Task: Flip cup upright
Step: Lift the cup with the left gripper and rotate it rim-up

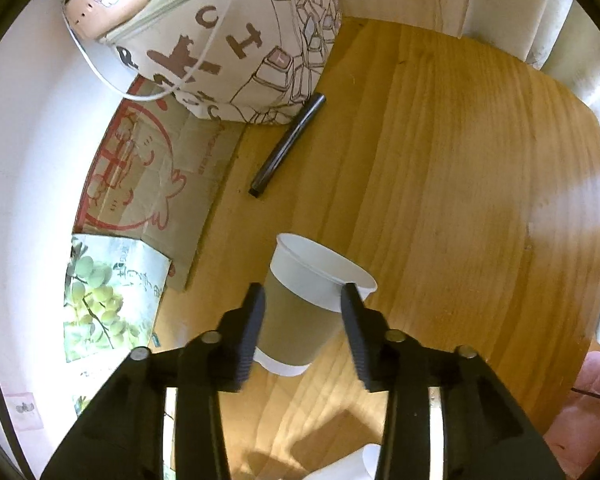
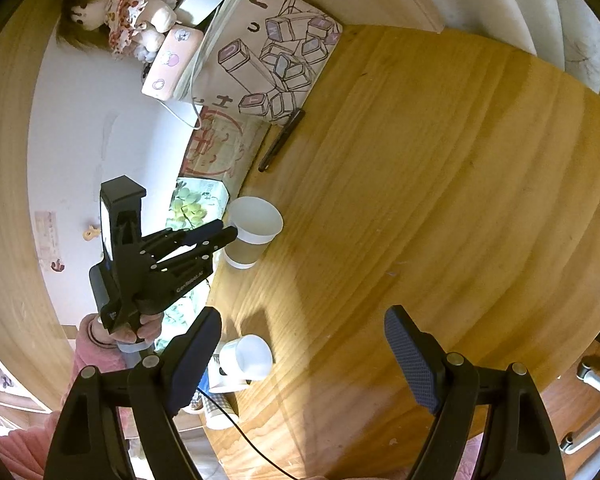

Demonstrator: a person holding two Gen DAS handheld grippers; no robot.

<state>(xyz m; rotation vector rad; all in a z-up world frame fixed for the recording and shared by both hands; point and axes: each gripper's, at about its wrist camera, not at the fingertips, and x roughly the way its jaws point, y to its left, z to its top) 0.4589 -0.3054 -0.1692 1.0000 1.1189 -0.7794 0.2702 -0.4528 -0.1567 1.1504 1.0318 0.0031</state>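
A white paper cup with a brown sleeve [image 1: 300, 304] stands upright on the wooden table [image 1: 460, 200], mouth up. My left gripper [image 1: 303, 294] is around its upper part, one finger on each side; the right finger touches the rim, the left sits close to the sleeve. In the right wrist view the same cup [image 2: 252, 236] stands near the table's left edge with the left gripper [image 2: 230, 230] at it. My right gripper [image 2: 302, 344] is open and empty above the table's front part.
A black pen [image 1: 288, 146] lies beyond the cup. A printed fabric bag [image 1: 236, 40], flat cardboard [image 1: 148, 176] and a grape-print box [image 1: 104, 300] line the left side. A white mug [image 2: 246, 358] stands near the front-left edge. A doll [image 2: 116, 8] sits at the back.
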